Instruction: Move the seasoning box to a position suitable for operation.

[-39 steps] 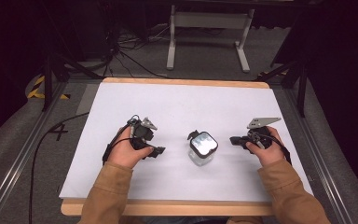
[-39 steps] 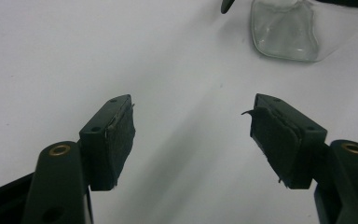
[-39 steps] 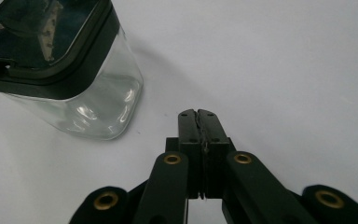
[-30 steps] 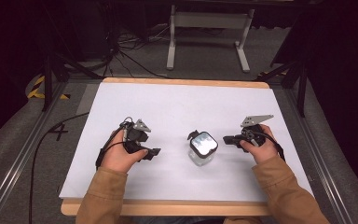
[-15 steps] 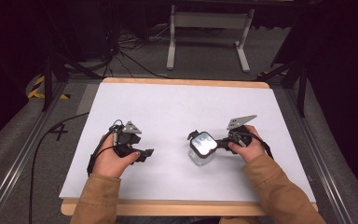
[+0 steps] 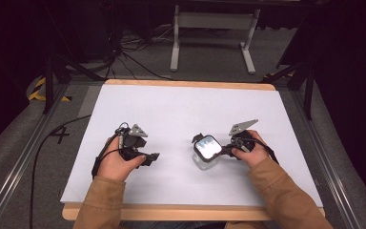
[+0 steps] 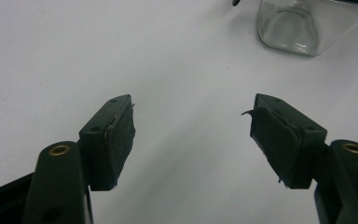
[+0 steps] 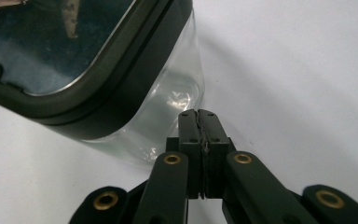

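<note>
A clear glass jar (image 6: 206,153) with a dark square lid stood near the middle of the white table (image 6: 186,109). The right gripper (image 6: 225,151), jaws pressed together on nothing, sat just beside it. The left gripper (image 6: 153,156) rested well apart, jaws spread.

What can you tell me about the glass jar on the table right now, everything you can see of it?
The glass jar is clear, squarish with rounded corners, and stands upright on the white table, right of centre. A dark lid with a shiny panel closes its top. It looks empty, though reflections make that uncertain. The right gripper, jaws pressed together, sits at its side wall, seemingly touching it. The left gripper, jaws apart, is well clear of it.
</note>
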The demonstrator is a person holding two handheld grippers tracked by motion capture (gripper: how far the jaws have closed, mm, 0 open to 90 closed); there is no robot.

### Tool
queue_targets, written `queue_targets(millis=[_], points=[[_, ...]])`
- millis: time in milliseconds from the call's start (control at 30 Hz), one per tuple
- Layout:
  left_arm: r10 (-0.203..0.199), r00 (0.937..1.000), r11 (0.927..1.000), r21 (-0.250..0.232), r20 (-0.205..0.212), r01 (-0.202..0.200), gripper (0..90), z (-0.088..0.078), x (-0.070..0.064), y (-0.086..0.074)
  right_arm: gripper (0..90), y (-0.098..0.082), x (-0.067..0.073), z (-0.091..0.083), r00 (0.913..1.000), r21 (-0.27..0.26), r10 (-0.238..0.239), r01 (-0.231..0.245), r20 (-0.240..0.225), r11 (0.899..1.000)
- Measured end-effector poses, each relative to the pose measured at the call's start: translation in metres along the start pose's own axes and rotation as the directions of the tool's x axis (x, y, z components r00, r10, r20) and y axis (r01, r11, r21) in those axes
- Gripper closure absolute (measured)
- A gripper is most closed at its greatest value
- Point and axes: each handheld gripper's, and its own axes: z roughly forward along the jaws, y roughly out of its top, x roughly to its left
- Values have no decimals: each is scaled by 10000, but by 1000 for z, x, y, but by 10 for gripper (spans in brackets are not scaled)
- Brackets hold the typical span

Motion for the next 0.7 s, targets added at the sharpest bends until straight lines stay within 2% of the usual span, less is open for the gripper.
queue_targets(millis=[133, 167, 433, 467, 700], points=[[144, 9999, 9999, -37, 58, -143, 308, 5, -1, 4, 898, -1, 6, 0, 10000, 88, -72, 72, -25, 9999], [196, 9998, 9998, 15, 97, -196, 308, 6, -1, 5, 899, -1, 11, 0, 9999, 262, -144, 143, 48, 9996], [277, 9994, 9996, -26, 218, -277, 309, 11, -2, 10, 898, -2, 23, 3, 9990, 589, -440, 440, -1, 9973], [360, 9991, 9993, 82, 218, -362, 309, 11, -2, 11, 898, -3, 25, 4, 9989, 634, -470, 466, 37, 9969], [382, 9987, 9993, 29, 331, -383, 309, 15, -3, 15, 898, -3, 34, 6, 9979, 795, -618, 632, -190, 9948]])
